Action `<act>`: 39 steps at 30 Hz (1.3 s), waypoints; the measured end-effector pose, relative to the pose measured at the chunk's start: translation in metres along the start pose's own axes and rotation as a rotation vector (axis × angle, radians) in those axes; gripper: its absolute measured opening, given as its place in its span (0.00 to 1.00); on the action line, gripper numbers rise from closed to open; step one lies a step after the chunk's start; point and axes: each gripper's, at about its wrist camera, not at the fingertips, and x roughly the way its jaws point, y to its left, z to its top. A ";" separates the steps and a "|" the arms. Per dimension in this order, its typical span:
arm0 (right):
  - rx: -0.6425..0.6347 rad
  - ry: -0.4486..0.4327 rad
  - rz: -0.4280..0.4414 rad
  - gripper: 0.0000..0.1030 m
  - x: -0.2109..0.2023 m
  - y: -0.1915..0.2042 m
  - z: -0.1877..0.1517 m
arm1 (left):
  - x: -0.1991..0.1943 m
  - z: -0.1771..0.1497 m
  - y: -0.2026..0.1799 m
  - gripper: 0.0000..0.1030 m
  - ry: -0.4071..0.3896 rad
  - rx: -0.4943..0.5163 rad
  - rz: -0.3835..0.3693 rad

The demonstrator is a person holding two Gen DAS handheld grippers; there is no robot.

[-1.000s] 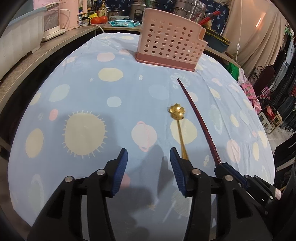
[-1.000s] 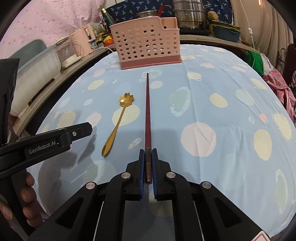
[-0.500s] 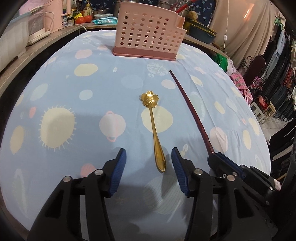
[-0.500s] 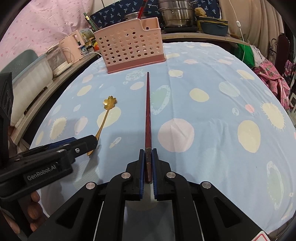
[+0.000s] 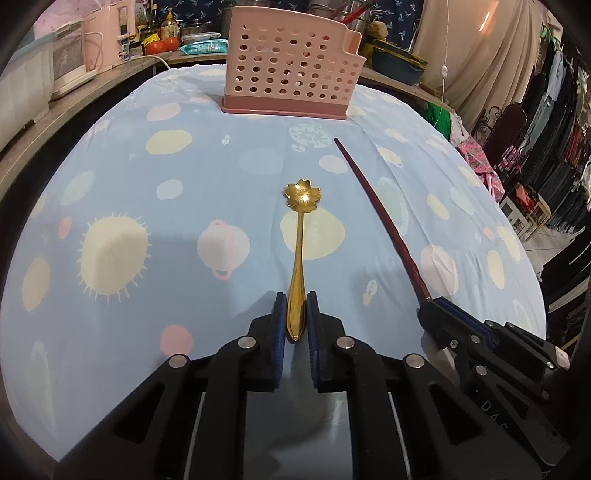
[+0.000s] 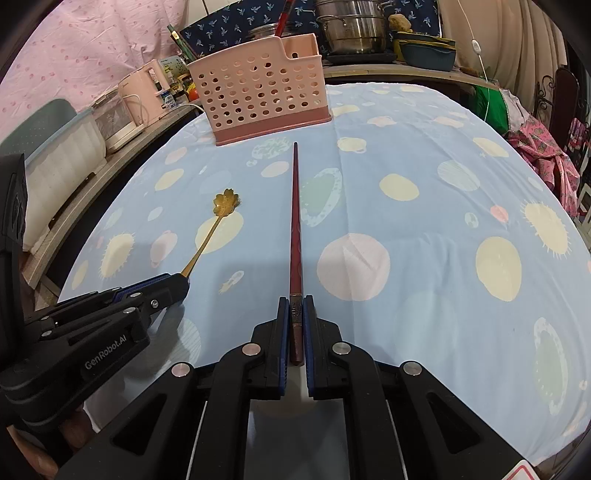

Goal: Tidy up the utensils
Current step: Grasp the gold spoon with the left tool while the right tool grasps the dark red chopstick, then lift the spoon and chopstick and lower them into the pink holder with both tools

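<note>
A gold spoon [image 5: 301, 236] with a flower-shaped bowl lies on the blue patterned tablecloth [image 5: 184, 258], handle toward me. My left gripper [image 5: 295, 306] has its jaws closing around the handle's end, and the blue pads press on it. A long dark red chopstick [image 6: 295, 221] lies pointing at the pink perforated utensil basket [image 6: 262, 99]. My right gripper [image 6: 296, 306] is shut on its thick end. The right wrist view shows the left gripper [image 6: 173, 284] at the lower left with the spoon [image 6: 218, 218] reaching out of it. The basket [image 5: 291, 70] stands at the table's far edge.
A wooden counter [image 5: 74, 96] along the left holds pink and white appliances [image 6: 144, 96]. Steel pots [image 6: 354, 29] and bowls stand behind the basket. Clothes racks [image 5: 554, 129] and a chair lie past the table's right edge.
The left gripper slid right over the spoon's handle, then its jaws came together on it. The right gripper kept its hold on the chopstick without moving.
</note>
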 end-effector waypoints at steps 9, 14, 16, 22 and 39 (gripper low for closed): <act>0.006 -0.023 0.017 0.07 -0.014 0.003 0.001 | -0.026 0.011 0.012 0.10 -0.046 -0.049 -0.012; 0.016 -0.063 0.036 0.07 -0.030 0.004 0.010 | -0.045 0.023 0.014 0.10 -0.101 -0.056 -0.002; 0.018 -0.085 0.046 0.07 -0.039 0.006 0.016 | -0.052 0.029 0.014 0.10 -0.120 -0.059 -0.001; 0.027 -0.165 0.073 0.07 -0.064 0.007 0.035 | -0.063 0.042 0.017 0.08 -0.154 -0.059 -0.001; 0.070 -0.341 0.135 0.07 -0.110 -0.003 0.111 | -0.087 0.087 0.023 0.01 -0.228 -0.035 0.026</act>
